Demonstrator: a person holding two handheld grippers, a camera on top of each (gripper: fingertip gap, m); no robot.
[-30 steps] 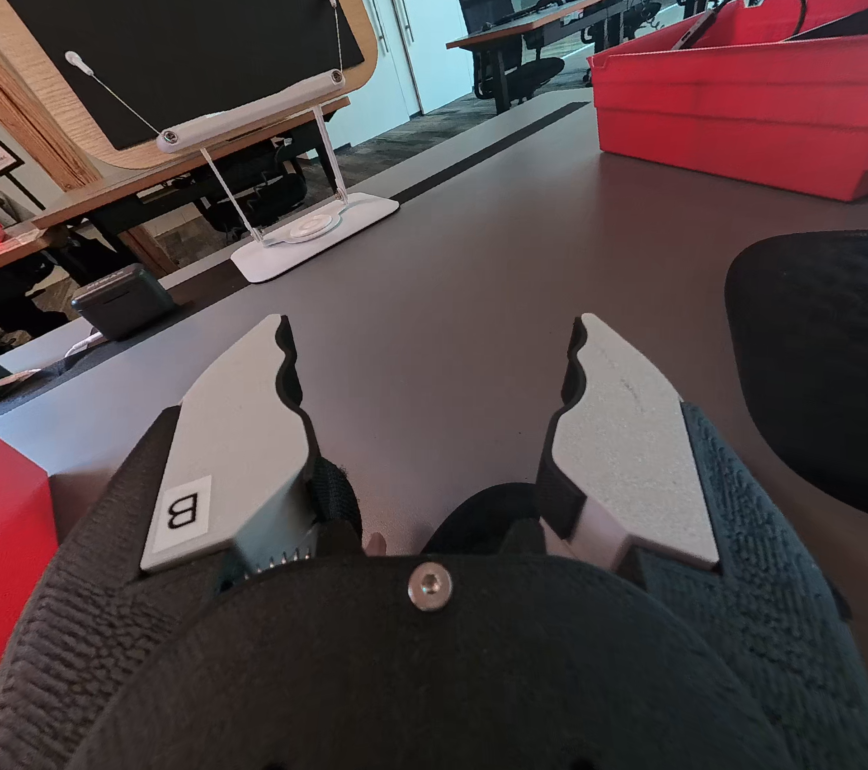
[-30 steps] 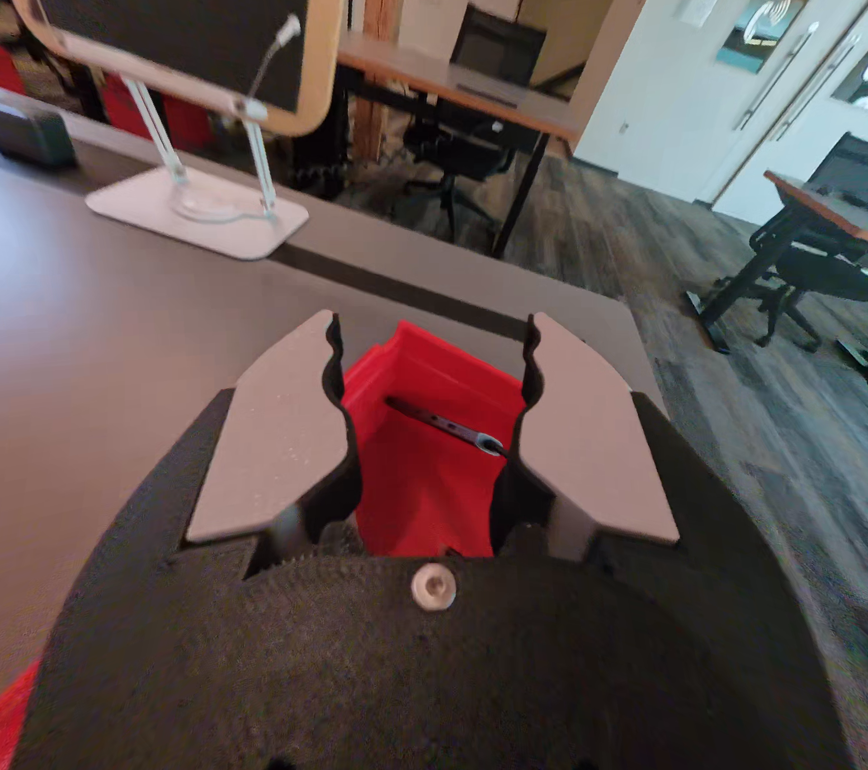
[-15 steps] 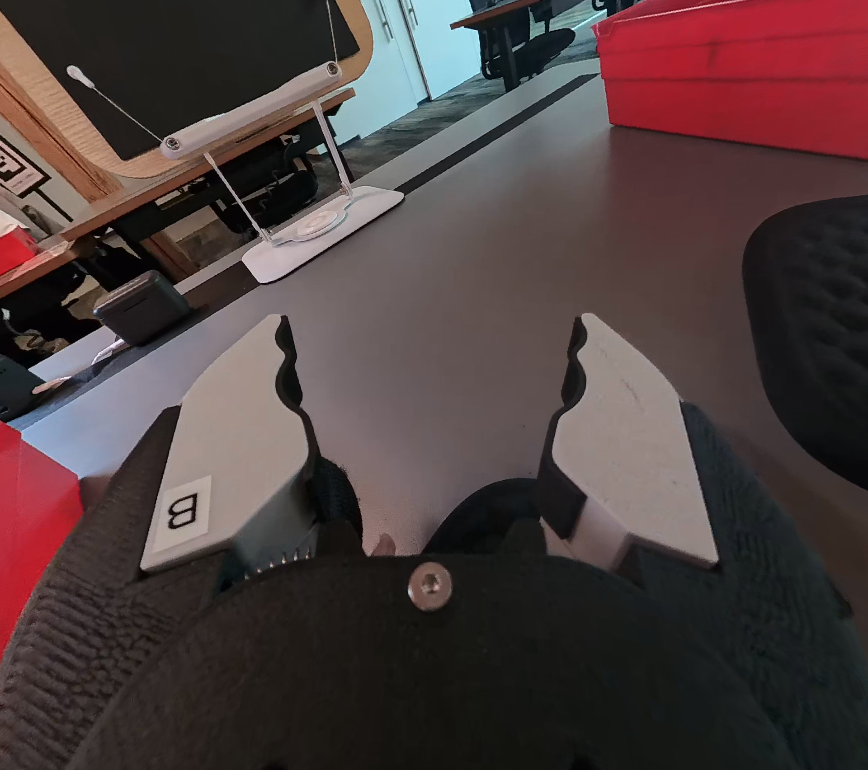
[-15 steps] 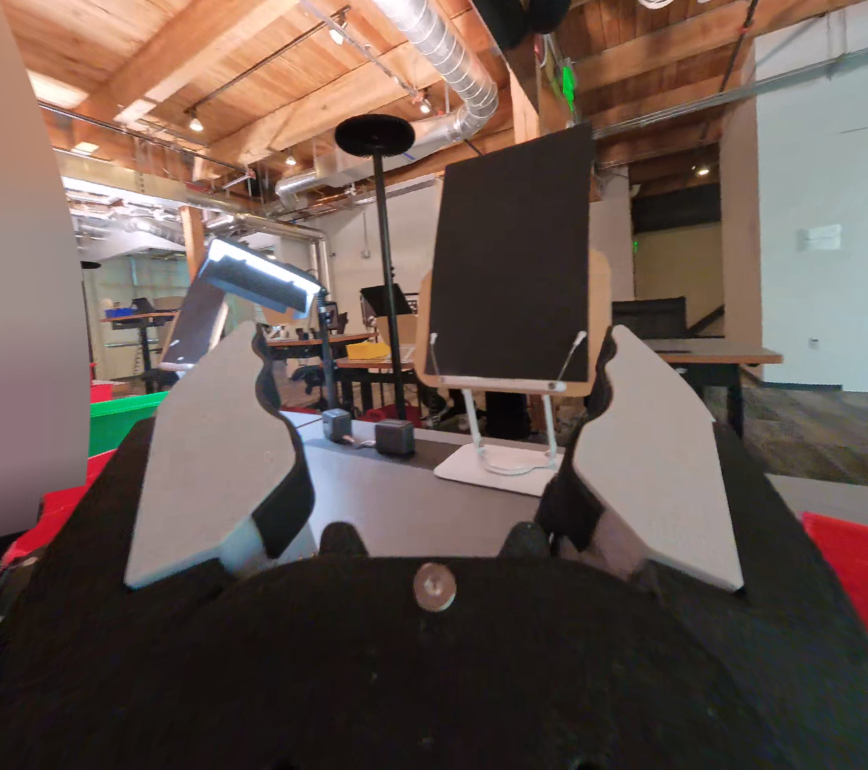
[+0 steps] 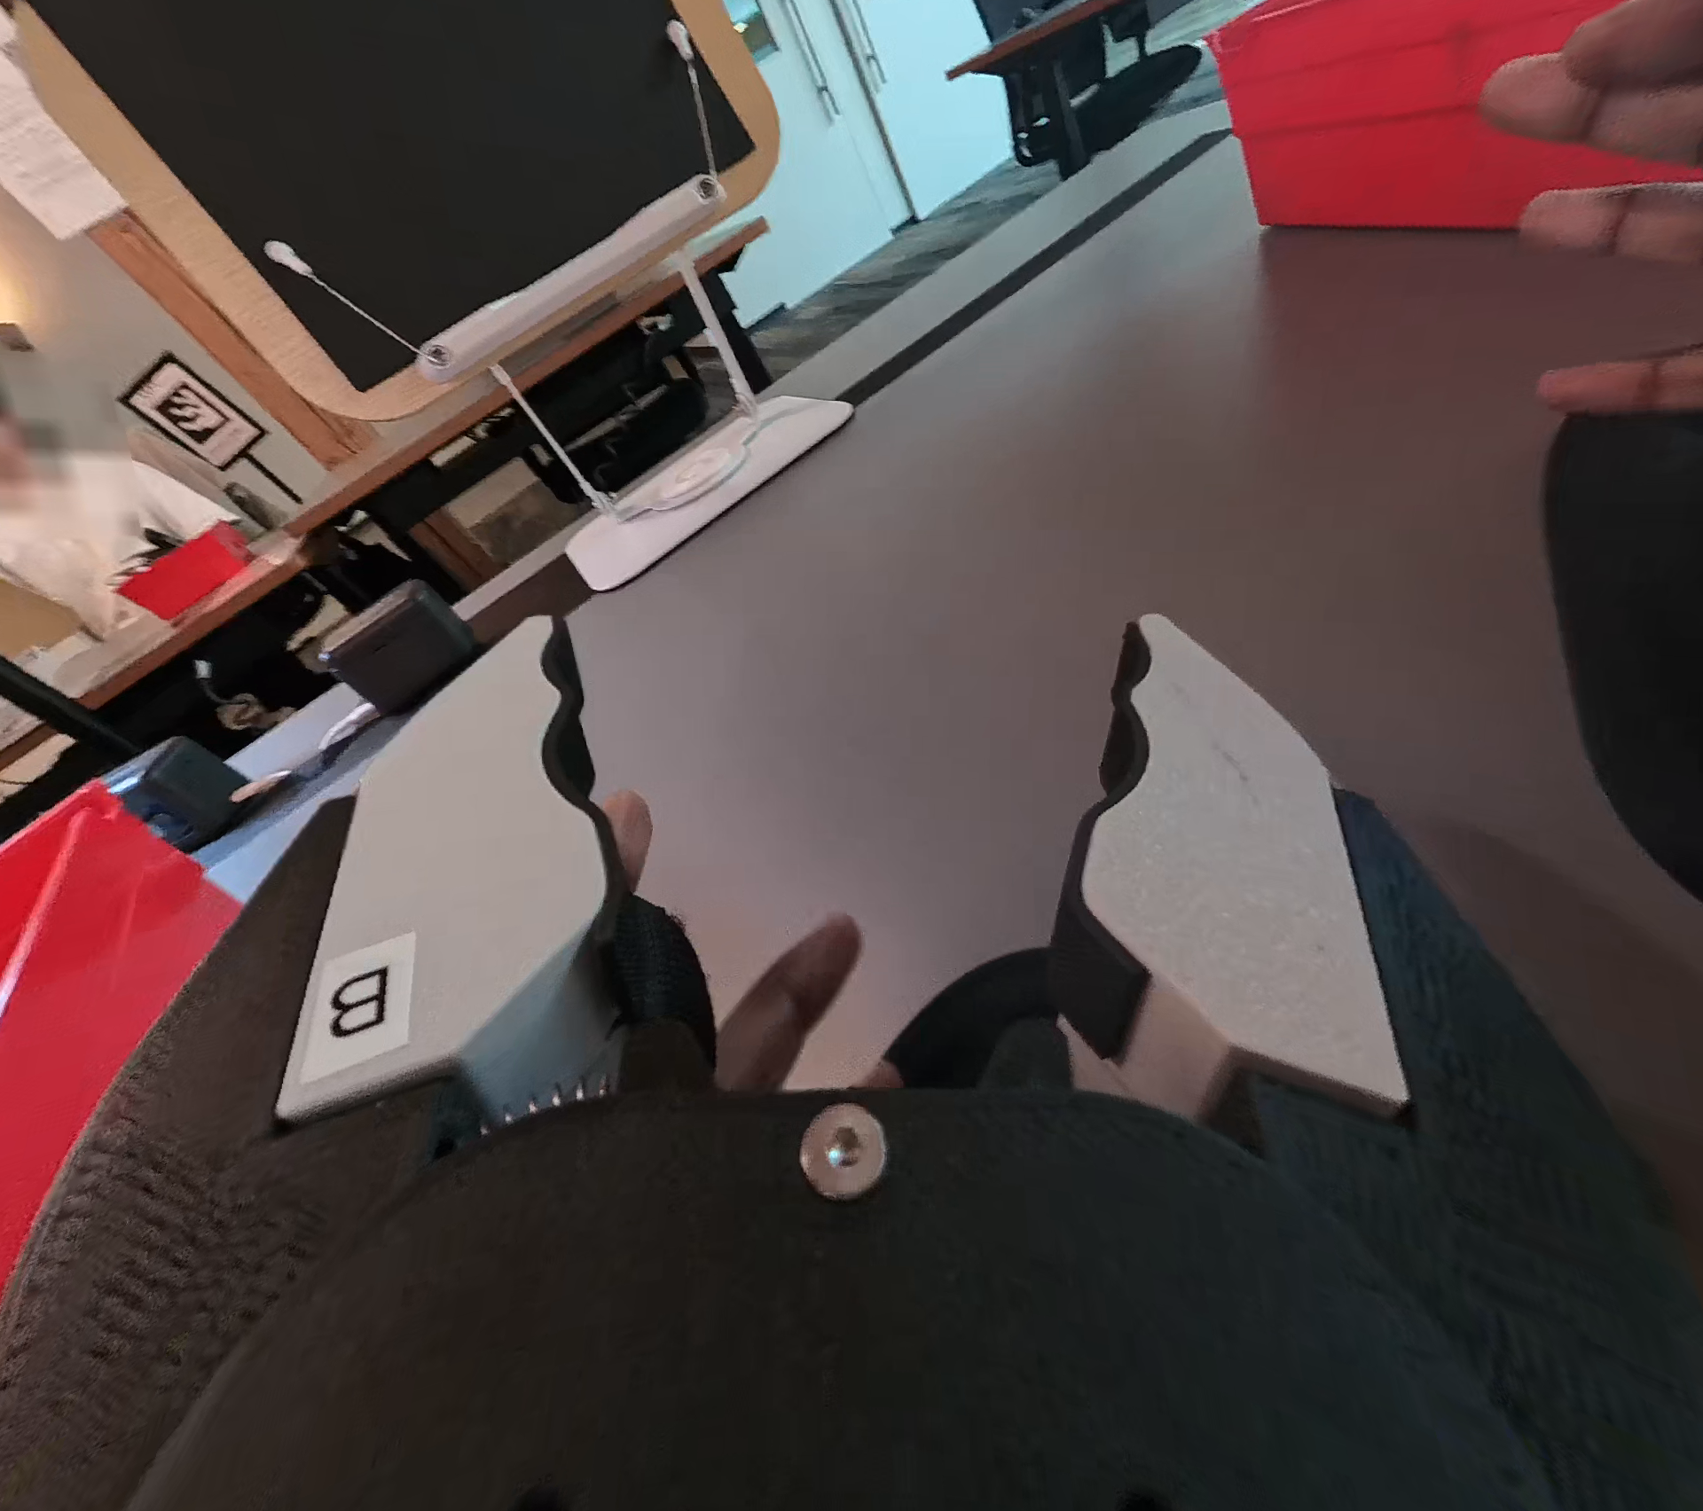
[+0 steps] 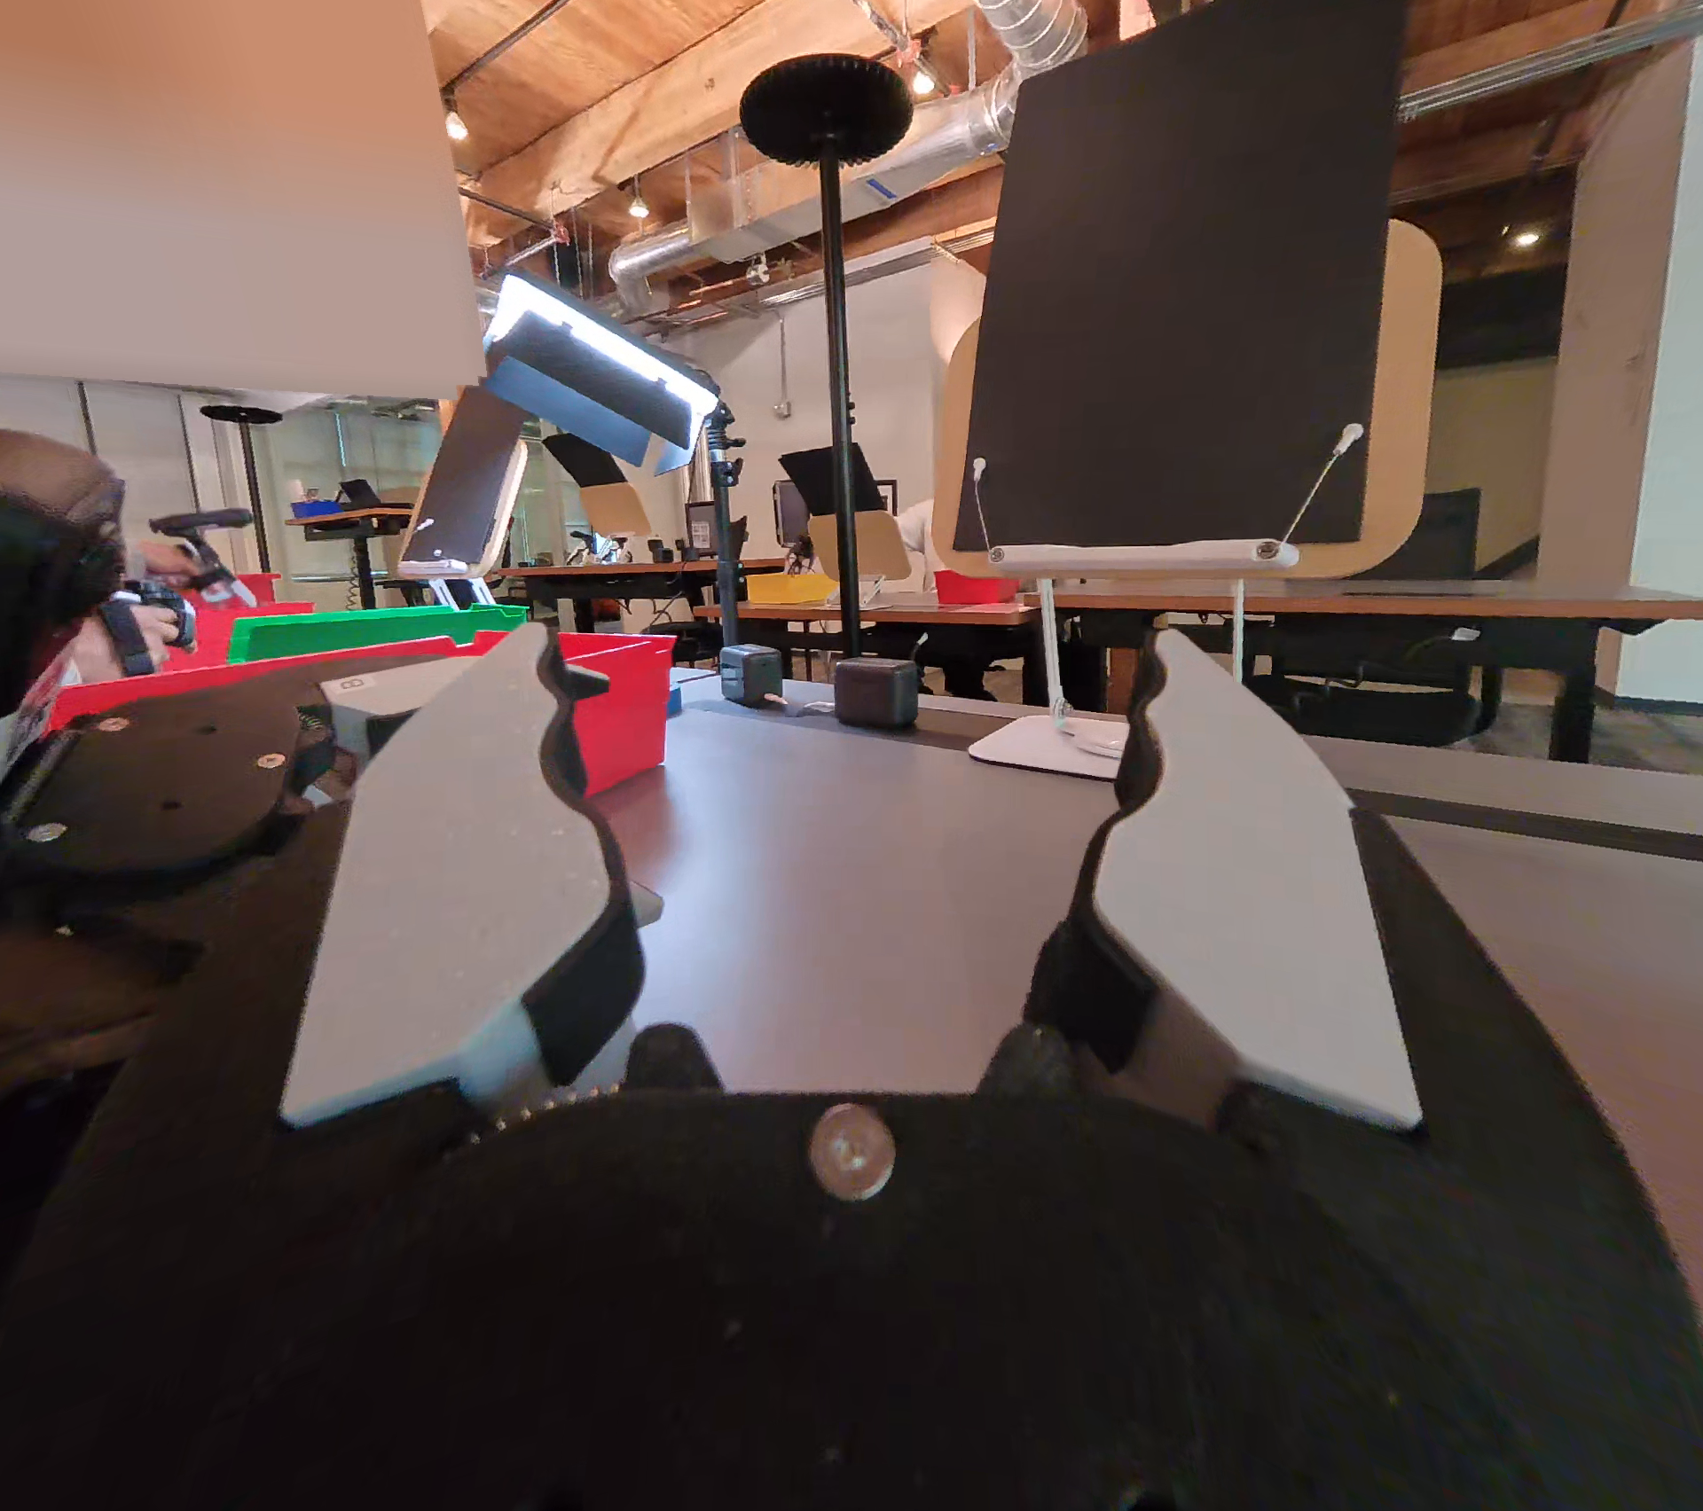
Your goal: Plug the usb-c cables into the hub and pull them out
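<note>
My left gripper (image 5: 843, 638) is open and empty, low over the dark grey table (image 5: 1014, 545). A person's bare fingers (image 5: 792, 988) show between its jaws from below. My right gripper (image 6: 852, 656) is open and empty, also low over the table (image 6: 829, 868). Its black body shows at the right of the left wrist view (image 5: 1640, 638), and the left gripper's body shows at the left of the right wrist view (image 6: 184, 757). Two small dark cube devices (image 6: 875, 688) (image 6: 751, 670) stand at the table's far edge, one with a short plug. I cannot make out a hub or USB-C cables.
A black board on a white stand (image 5: 710, 490) (image 6: 1041, 744) stands at the far edge. Red bins sit at right (image 5: 1382, 85) and left (image 5: 74, 960) (image 6: 617, 693), with a green bin (image 6: 369, 624) behind. A bare hand (image 5: 1613, 112) hovers at right. A black pole (image 6: 834, 407) rises behind.
The right gripper swung from over a red bin up to face the board and settled low on the table. Bare fingers appeared between the left jaws, and a hand at right.
</note>
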